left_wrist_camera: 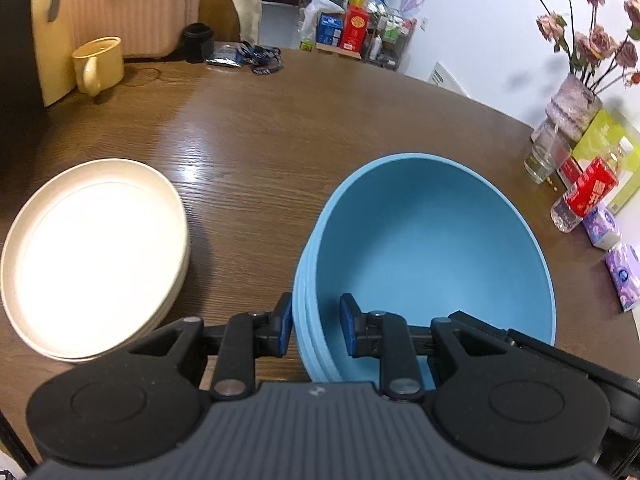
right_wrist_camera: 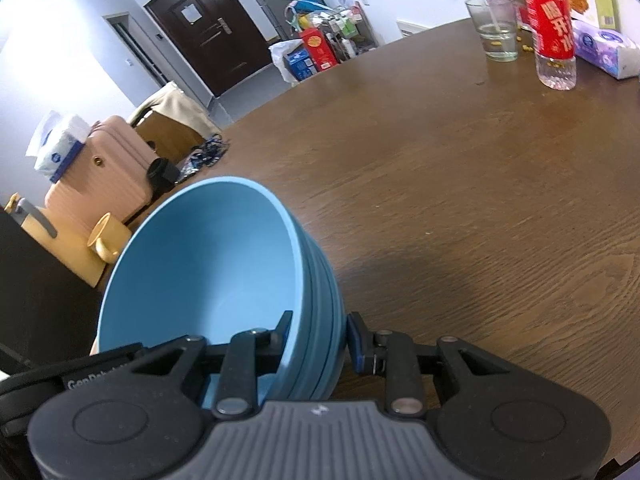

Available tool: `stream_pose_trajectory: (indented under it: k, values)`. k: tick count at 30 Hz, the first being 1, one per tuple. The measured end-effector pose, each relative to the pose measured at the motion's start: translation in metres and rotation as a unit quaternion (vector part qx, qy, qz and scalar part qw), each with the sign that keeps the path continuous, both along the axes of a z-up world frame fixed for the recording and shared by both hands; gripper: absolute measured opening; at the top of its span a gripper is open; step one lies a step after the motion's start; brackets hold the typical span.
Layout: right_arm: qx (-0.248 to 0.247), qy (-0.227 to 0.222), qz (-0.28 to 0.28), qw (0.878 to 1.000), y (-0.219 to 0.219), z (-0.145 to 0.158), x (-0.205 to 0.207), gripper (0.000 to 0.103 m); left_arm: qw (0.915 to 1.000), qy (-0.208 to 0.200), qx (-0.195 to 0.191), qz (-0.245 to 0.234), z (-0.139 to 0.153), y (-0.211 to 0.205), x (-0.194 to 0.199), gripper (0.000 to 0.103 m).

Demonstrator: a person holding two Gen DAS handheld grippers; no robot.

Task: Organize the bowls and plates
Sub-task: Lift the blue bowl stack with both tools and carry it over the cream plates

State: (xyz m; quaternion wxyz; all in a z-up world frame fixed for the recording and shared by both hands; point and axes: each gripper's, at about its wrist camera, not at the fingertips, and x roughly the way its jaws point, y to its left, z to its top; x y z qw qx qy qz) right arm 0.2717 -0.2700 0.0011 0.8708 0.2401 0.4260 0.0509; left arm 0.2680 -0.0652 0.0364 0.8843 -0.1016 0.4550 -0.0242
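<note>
Bowls [left_wrist_camera: 432, 240] sit nested on the table [left_wrist_camera: 260, 140] beside stacked plates [left_wrist_camera: 96, 256]. Left tool [left_wrist_camera: 316, 326] and right tool [right_wrist_camera: 318, 340] straddle opposite rims, slightly apart, apparently steadying the stack.

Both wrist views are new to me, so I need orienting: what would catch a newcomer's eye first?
The stack of blue bowls dominates both views, with the left gripper and right gripper each straddling its rim from opposite sides. Left of it on the wooden table lies a stack of cream plates. Dried roses in a vase stand at the far right edge.
</note>
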Motion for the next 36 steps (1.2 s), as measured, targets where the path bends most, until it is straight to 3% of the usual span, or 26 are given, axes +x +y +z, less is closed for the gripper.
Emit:
stream_pose_trajectory:
  k: [20,36]
  values:
    - [-0.020,-0.035,0.081,0.996,0.100,0.046,-0.003,0.026,0.9958,-0.037,-0.025,0.080,0.031,0.100,-0.029,0.025]
    - [-0.023,-0.034,0.129,0.991,0.182,0.048,0.015,0.026,0.9887,-0.046,-0.043,0.136,0.036,0.181,-0.032,0.022]
